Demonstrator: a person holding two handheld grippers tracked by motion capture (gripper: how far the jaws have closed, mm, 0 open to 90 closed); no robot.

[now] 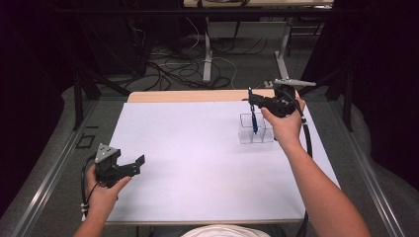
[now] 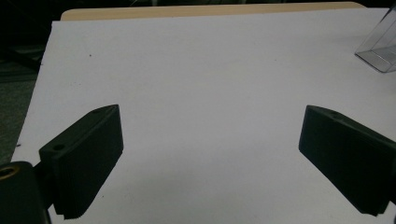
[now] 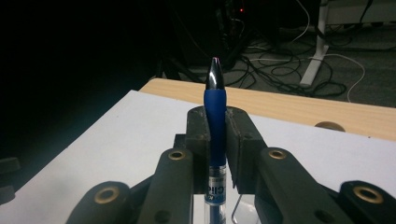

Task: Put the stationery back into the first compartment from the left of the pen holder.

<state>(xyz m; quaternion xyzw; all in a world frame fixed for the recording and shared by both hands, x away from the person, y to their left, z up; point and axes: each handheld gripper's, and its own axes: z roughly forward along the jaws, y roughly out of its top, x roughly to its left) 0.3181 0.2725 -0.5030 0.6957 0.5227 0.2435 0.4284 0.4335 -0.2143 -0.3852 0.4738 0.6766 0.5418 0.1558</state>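
Note:
A blue pen with a clear barrel stands upright, tip up, with my right gripper shut on it. Its lower end hangs in or just above a clear plastic box with compartments at the table's far right. In the right gripper view the pen is clamped at its blue grip between the two jaws, the silver tip pointing up. My left gripper is open near the table's front left edge, nothing between its fingers, over the white sheet.
A corner of the clear box shows at the far right of the left gripper view. The white sheet covers most of the wooden table. Cables and table legs lie on the floor beyond.

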